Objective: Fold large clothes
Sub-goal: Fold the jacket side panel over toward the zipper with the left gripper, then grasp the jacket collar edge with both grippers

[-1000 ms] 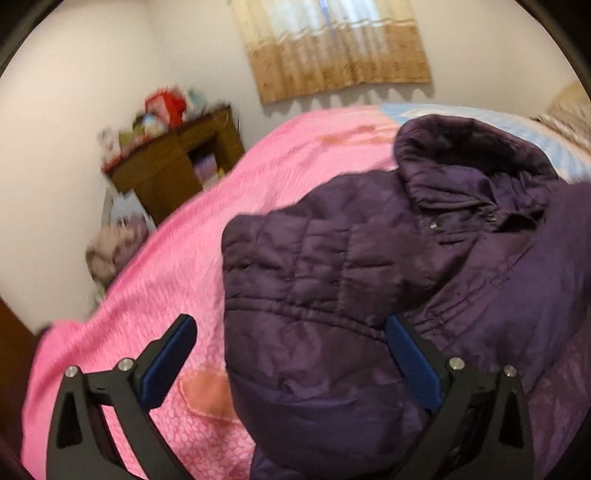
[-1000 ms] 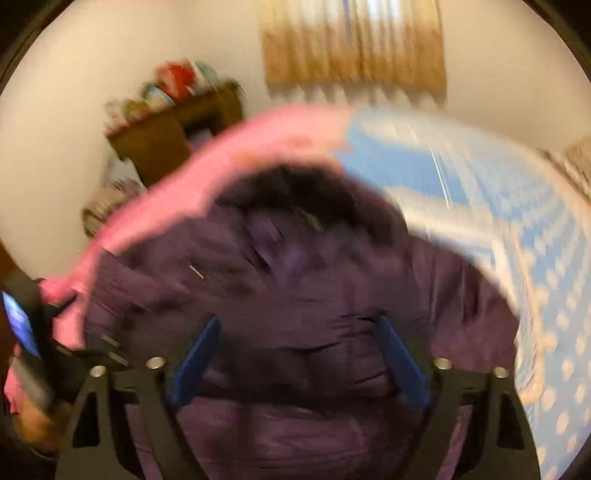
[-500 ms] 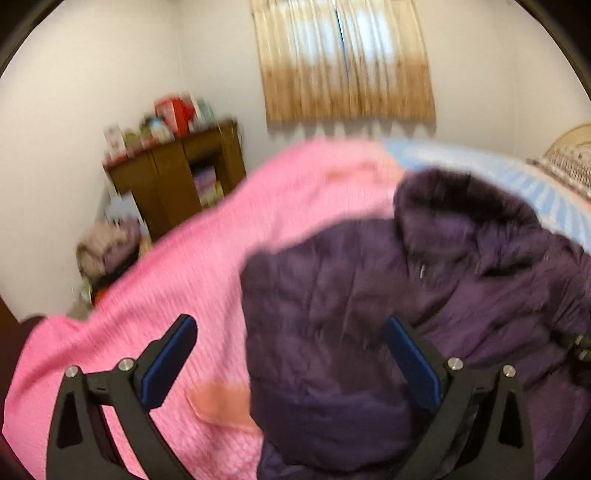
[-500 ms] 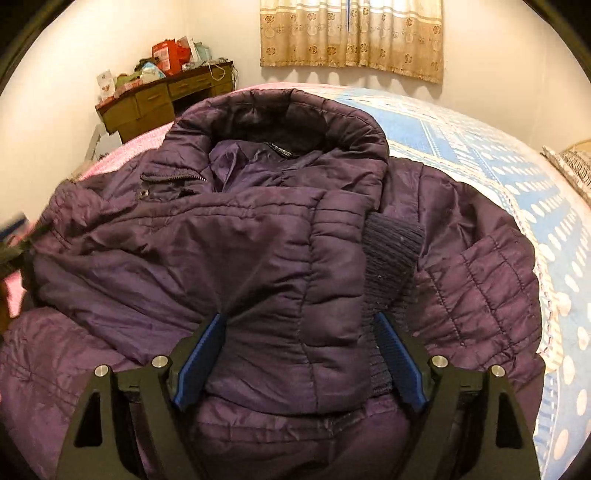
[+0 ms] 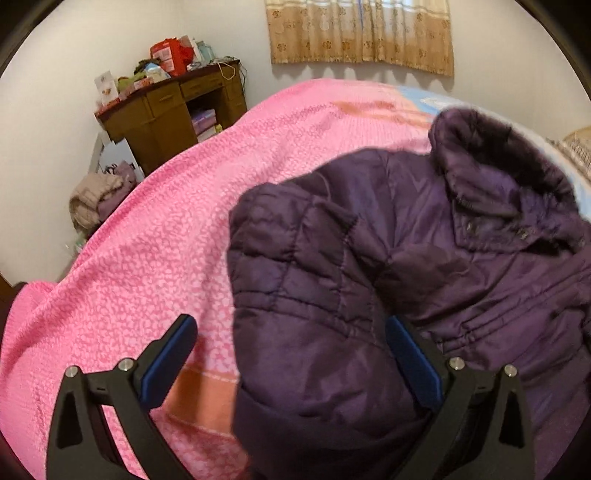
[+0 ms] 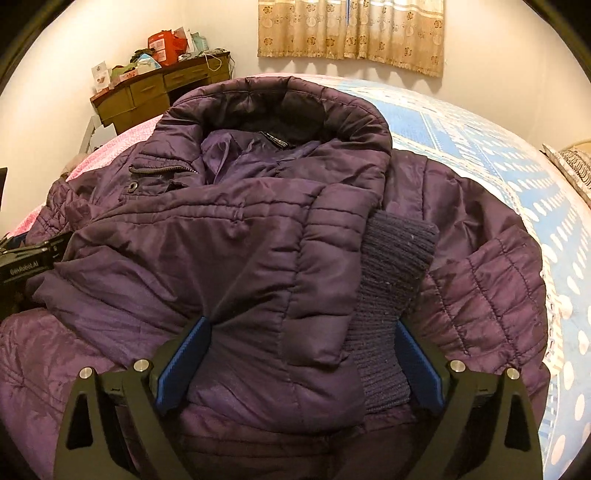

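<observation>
A dark purple quilted jacket [image 6: 229,258] with a hood [image 6: 280,107] lies face up on the bed. Its sleeve, ending in a knit cuff [image 6: 395,266], is folded across the front. My right gripper [image 6: 301,328] hovers low over this sleeve. Its jaws are opening, with the sleeve fabric lying between them, and the pads do not squeeze it. My left gripper [image 5: 291,350] stands open over the jacket's [image 5: 369,277] other folded shoulder. The bulging fabric sits between its fingers and is not pinched. The left gripper's body [image 6: 26,266] shows at the left edge of the right wrist view.
The jacket lies where a pink bedspread [image 5: 155,258] meets a blue dotted one [image 6: 498,155]. A wooden desk [image 5: 166,107] piled with boxes stands in the far corner. Clothes [image 5: 92,203] are heaped on the floor. A curtain [image 6: 351,33] hangs behind, and a pillow [image 6: 576,162] lies far right.
The right wrist view went from blurred to steady and now sits lower over the folded sleeve, with its jaws spread wider. The left wrist view swung up and came back down over the shoulder.
</observation>
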Demonstrator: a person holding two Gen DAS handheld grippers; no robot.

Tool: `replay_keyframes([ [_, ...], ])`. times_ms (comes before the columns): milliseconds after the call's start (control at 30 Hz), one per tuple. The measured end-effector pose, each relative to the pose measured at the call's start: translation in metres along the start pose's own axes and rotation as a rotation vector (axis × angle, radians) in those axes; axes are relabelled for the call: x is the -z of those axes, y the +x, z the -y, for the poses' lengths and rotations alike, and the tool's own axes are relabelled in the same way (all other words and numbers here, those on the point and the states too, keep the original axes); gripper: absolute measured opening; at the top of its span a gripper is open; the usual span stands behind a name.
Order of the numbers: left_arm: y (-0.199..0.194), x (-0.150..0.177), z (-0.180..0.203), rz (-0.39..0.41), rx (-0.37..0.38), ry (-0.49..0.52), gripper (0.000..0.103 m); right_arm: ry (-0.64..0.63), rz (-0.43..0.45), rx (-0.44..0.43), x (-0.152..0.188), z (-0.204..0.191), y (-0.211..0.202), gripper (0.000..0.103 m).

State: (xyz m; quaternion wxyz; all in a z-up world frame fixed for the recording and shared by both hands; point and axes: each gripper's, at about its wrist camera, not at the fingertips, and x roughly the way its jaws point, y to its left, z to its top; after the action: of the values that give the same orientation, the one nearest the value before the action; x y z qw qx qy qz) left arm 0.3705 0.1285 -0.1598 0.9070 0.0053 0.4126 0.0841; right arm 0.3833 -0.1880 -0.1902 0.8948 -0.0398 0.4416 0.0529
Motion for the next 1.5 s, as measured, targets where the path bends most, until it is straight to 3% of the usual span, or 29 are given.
replay_keyframes([
  [100, -0.04, 0.002, -0.012, 0.068, 0.024, -0.061, 0.102, 0.017, 0.033, 0.036, 0.001, 0.002, -0.033, 0.097],
  [233, -0.081, 0.002, -0.006, 0.197, 0.027, -0.055, 0.103, 0.059, 0.194, 0.038, -0.009, 0.003, -0.08, 0.097],
  [333, -0.088, -0.006, 0.021, 0.229, 0.067, -0.002, 0.103, 0.056, 0.272, -0.043, -0.02, -0.005, -0.088, 0.097],
  [400, -0.077, -0.007, 0.036, 0.214, 0.061, 0.041, 0.103, 0.014, 0.244, -0.099, -0.026, -0.016, -0.077, 0.097],
  [500, -0.05, 0.0, 0.054, 0.166, 0.008, 0.086, 0.103, -0.037, 0.191, -0.09, -0.025, -0.026, -0.05, 0.097],
  [567, -0.026, 0.006, 0.059, 0.07, -0.029, 0.117, 0.103, -0.008, 0.122, -0.058, -0.016, -0.017, -0.027, 0.097],
  [633, -0.011, 0.006, 0.051, -0.002, -0.025, 0.09, 0.103, 0.051, 0.052, -0.084, -0.005, -0.002, -0.006, 0.097],
  [767, -0.003, 0.006, 0.049, -0.01, -0.029, 0.127, 0.103, 0.106, 0.059, -0.112, 0.0, 0.009, -0.005, 0.097],
  [1500, 0.018, -0.002, 0.037, -0.06, 0.003, 0.093, 0.103, 0.03, 0.023, -0.021, -0.001, -0.005, 0.003, 0.1],
])
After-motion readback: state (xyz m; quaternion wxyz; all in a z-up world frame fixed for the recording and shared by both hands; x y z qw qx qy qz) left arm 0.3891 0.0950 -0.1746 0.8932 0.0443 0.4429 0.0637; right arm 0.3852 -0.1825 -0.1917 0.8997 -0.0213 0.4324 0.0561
